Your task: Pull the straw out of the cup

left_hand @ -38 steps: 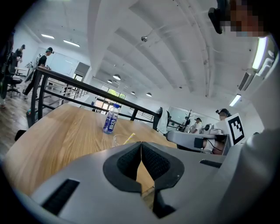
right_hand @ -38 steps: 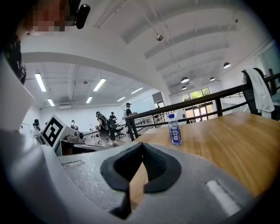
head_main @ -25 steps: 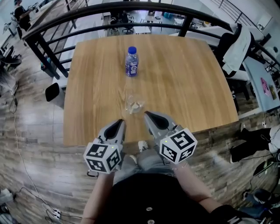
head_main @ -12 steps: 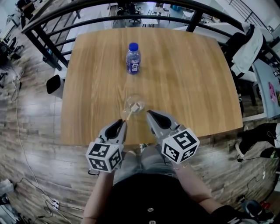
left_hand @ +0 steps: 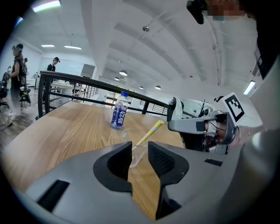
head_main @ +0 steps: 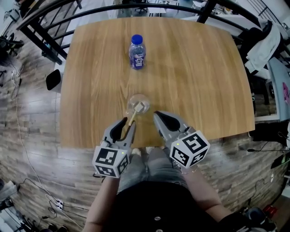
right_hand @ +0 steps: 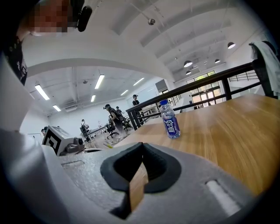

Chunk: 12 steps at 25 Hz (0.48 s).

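Note:
A clear plastic cup [head_main: 138,104] stands on the wooden table [head_main: 190,68], near its front edge. A yellow-and-white striped straw [head_main: 132,118] leans out of it towards me; it also shows as the straw [left_hand: 149,131] rising above the cup [left_hand: 131,151]. My left gripper [head_main: 126,124] is open, jaws a narrow gap apart, just short of the straw's free end. From its own camera, the left gripper [left_hand: 140,151] holds nothing. My right gripper [head_main: 157,115] sits to the right of the cup, shut and empty, its tips meeting in the right gripper [right_hand: 141,148] view.
A water bottle with a blue cap [head_main: 137,51] stands upright further back on the table, also seen as the bottle [right_hand: 169,119]. A black railing [head_main: 136,8] runs behind the table. Clothing hangs over a chair [head_main: 267,43] at the far right. Wooden floor [head_main: 31,118] surrounds the table.
The left gripper has edged forward to the straw's free end. The head view has shifted, so the table sits lower in frame. The right gripper has kept its place beside the cup.

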Tool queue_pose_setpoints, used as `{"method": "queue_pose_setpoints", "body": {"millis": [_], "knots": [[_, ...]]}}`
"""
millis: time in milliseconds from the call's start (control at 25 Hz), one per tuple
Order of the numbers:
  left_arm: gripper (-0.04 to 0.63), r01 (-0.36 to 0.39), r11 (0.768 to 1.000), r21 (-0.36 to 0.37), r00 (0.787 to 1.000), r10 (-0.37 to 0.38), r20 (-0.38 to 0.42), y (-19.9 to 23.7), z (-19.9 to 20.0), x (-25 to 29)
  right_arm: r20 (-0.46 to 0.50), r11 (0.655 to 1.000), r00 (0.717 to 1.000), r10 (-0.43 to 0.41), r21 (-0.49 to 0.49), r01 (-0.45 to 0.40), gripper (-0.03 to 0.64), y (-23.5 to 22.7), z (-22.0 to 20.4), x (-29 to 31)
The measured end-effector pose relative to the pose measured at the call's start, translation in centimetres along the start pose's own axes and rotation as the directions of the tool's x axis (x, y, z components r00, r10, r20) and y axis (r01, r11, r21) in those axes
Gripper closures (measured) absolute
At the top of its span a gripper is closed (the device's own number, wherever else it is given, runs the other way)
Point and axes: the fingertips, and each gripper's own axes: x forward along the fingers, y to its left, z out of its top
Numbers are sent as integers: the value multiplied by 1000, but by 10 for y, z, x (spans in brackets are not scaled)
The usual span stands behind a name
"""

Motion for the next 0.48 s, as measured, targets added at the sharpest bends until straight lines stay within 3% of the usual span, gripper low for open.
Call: {"method": "queue_pose_setpoints", "body": {"millis": [480], "knots": [[491, 10, 999, 30, 998, -12, 56, 2, 5, 22, -43, 1000, 999, 2, 30, -1, 618, -14, -19, 7]]}}
